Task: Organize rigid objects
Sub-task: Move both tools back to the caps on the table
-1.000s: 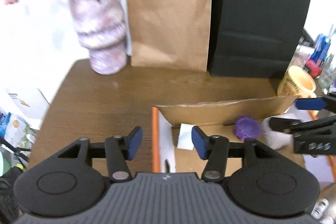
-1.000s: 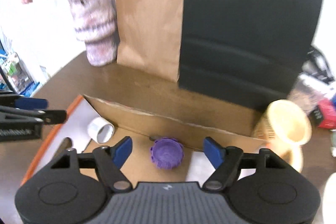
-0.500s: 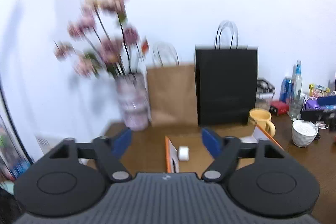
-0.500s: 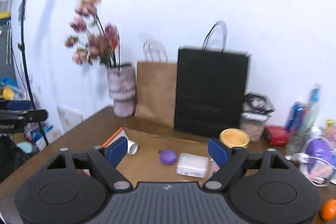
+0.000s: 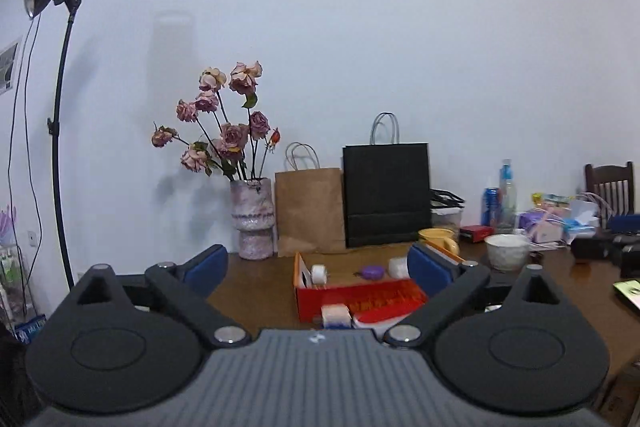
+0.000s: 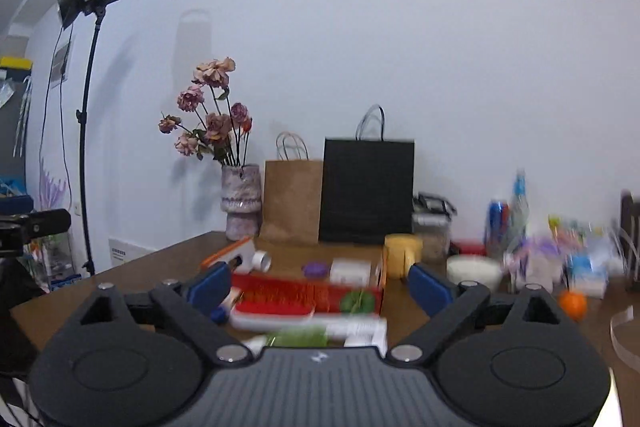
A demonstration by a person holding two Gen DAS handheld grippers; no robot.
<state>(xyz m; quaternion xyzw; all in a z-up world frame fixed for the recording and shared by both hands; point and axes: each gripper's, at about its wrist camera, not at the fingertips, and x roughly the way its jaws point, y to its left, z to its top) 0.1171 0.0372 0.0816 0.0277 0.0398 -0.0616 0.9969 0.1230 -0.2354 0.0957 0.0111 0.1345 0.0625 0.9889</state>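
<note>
— Both claws hang back from the bench point(image 5: 256, 303). The left claw point(image 5: 316, 267) and right claw point(image 6: 320, 281) have just been opening, jaws spread wide, nothing between them.

— Where's the stuff?

— In the orange box point(image 5: 356, 297) mid-bench: a white roll point(image 5: 319, 273), a purple cap point(image 5: 373, 271). More lies loose in front of it.

— The risk?

— Coming in too fast, I'd say. The box could slide towards the black bag point(image 5: 386, 195), or a claw could clip the yellow mug point(image 6: 402, 255) beside it.

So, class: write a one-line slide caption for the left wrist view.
Open left hand-held gripper, holding nothing, faces an orange box on the wooden table.
</note>
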